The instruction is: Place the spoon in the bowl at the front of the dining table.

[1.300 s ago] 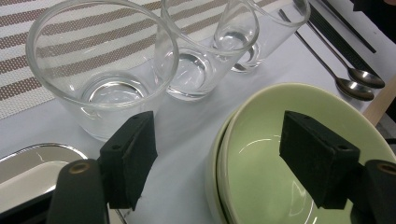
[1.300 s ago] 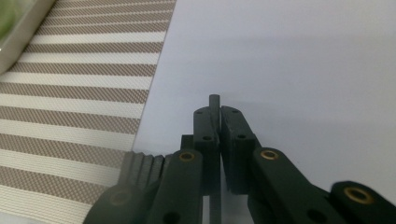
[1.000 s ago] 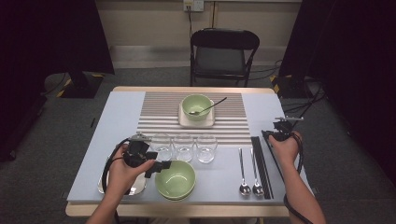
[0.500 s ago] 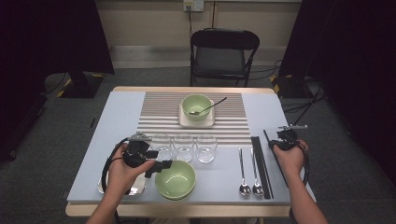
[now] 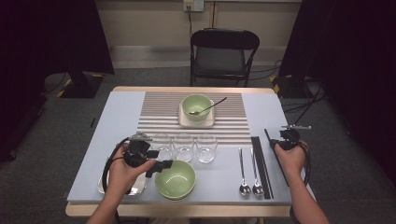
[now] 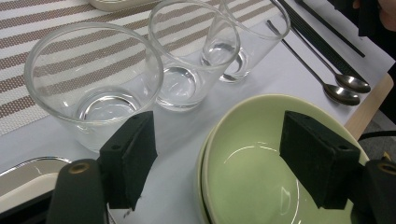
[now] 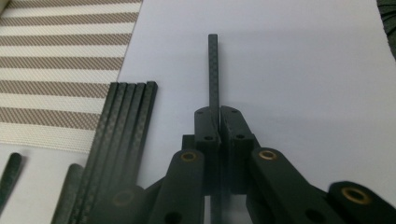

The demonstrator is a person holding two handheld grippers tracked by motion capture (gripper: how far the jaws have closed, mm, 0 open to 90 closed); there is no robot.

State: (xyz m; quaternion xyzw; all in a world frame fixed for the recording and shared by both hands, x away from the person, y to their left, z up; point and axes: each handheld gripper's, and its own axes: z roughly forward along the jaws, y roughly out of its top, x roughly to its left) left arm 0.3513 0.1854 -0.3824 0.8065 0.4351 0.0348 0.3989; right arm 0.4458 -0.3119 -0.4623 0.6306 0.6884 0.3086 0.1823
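Fingers of right gripper pinch one chopstick.

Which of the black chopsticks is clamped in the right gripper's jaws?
The lone chopstick lying apart on the mat, right of the bundle of four chopsticks. The right gripper is shut on it; the bundled ones lie untouched, side by side.

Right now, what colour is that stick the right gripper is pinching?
Black, with a fine woven check on the chopstick; right gripper view shows it best.

Three glasses sit behind the near bowl; spoons to its right, chopsticks right of those.
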